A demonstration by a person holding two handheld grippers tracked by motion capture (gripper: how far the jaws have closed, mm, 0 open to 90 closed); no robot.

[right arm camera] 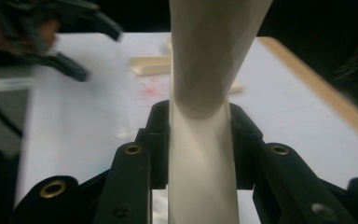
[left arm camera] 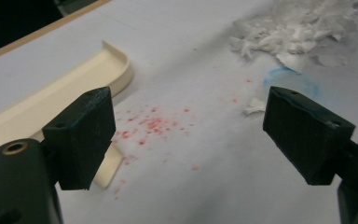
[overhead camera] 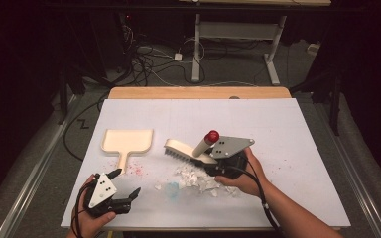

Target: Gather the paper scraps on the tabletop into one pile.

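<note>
The right gripper (overhead camera: 209, 161) is clamped on the cream handle of a hand brush (overhead camera: 186, 150) with a red tip, its bristles resting at the far edge of a pile of torn white paper scraps (overhead camera: 198, 179). The left gripper (overhead camera: 125, 182) hovers with its 2 jaws spread wide and holding nothing, just beside the handle of the cream dustpan (overhead camera: 127, 142), with red specks (left arm camera: 151, 125) on the white table (overhead camera: 287, 129) between its jaws.

A dim lab or workshop: loose cables (overhead camera: 149, 59) on the floor beneath a metal-legged workbench (overhead camera: 238, 29).

dark rm, floor cables (overhead camera: 149, 59), desk legs (overhead camera: 196, 49)
</note>
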